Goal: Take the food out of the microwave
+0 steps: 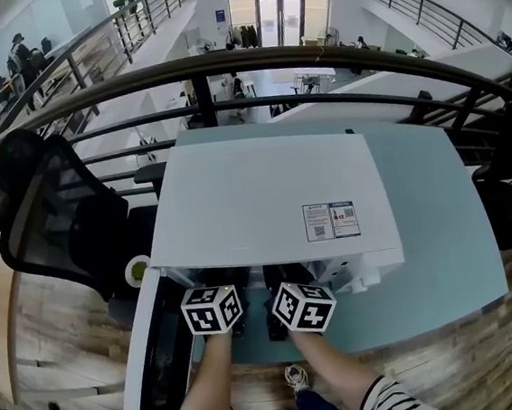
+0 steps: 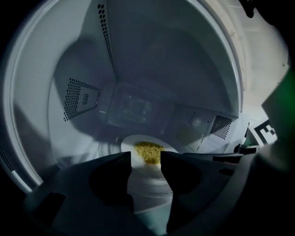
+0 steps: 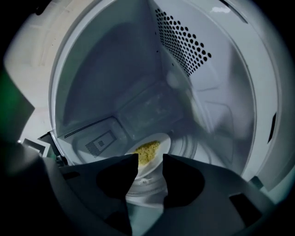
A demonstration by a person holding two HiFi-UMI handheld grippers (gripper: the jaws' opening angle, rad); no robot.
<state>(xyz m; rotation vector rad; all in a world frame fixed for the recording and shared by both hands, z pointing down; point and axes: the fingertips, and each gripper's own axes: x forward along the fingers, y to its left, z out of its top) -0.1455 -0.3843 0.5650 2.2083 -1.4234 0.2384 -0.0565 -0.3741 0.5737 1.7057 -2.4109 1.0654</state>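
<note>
Left tongs [image 2: 145, 156] and right tongs [image 3: 150, 157], both wide and empty, reach side by side into the open microwave [image 1: 264, 199], each framing the plate [image 2: 129, 141] of food [image 2: 148, 149] at lower centre, apparently to pinch its rim.

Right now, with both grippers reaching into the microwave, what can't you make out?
Head view: the top of the microwave hides the food and both grippers' jaws.
Left gripper view: the left gripper covers the near side of the dish; contact unclear.
Right gripper view: the right gripper does likewise.
Food: too dim to identify.
Label on the microwave, head view: print too small.
</note>
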